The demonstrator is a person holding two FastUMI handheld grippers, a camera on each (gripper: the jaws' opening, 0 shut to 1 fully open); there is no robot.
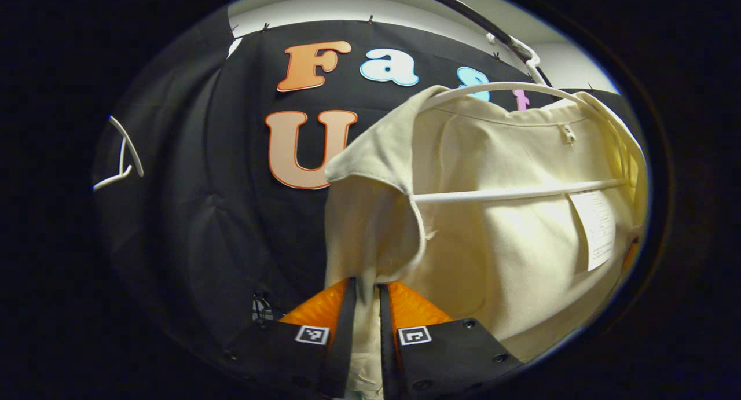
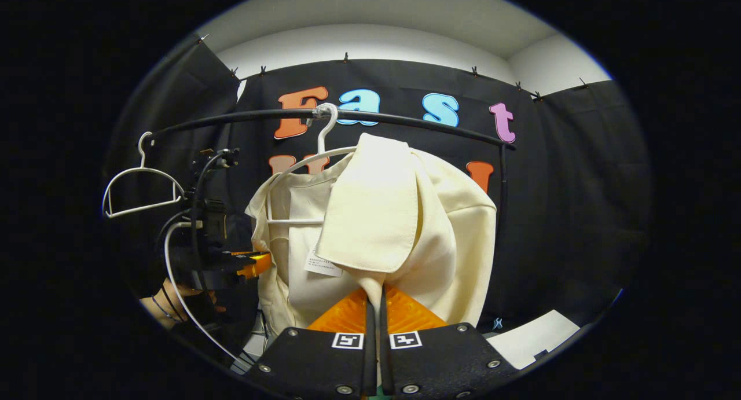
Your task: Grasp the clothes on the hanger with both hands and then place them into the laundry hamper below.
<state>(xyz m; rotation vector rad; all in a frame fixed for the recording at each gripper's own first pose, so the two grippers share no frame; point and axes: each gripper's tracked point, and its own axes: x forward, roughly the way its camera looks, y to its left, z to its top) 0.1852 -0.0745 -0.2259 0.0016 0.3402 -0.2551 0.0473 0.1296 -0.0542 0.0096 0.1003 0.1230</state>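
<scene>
Gripping stage: left tool (image 1: 366,307) pinches the cream shirt (image 1: 492,243) at its side edge; right tool (image 2: 375,313) is clamped on the opposite side. Shirt hangs on the white hanger (image 2: 301,165) from the rail (image 2: 405,121). Next, likely: lift both sides clear of the hanger, then lower to the hamper.

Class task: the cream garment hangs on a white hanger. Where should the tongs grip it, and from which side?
Grip the cream garment at its two outer front edges, coming from the front, one pair of tongs per side. The loose hanging fabric there pinches easily, and pulling both sides should slide it off the white hanger.
</scene>
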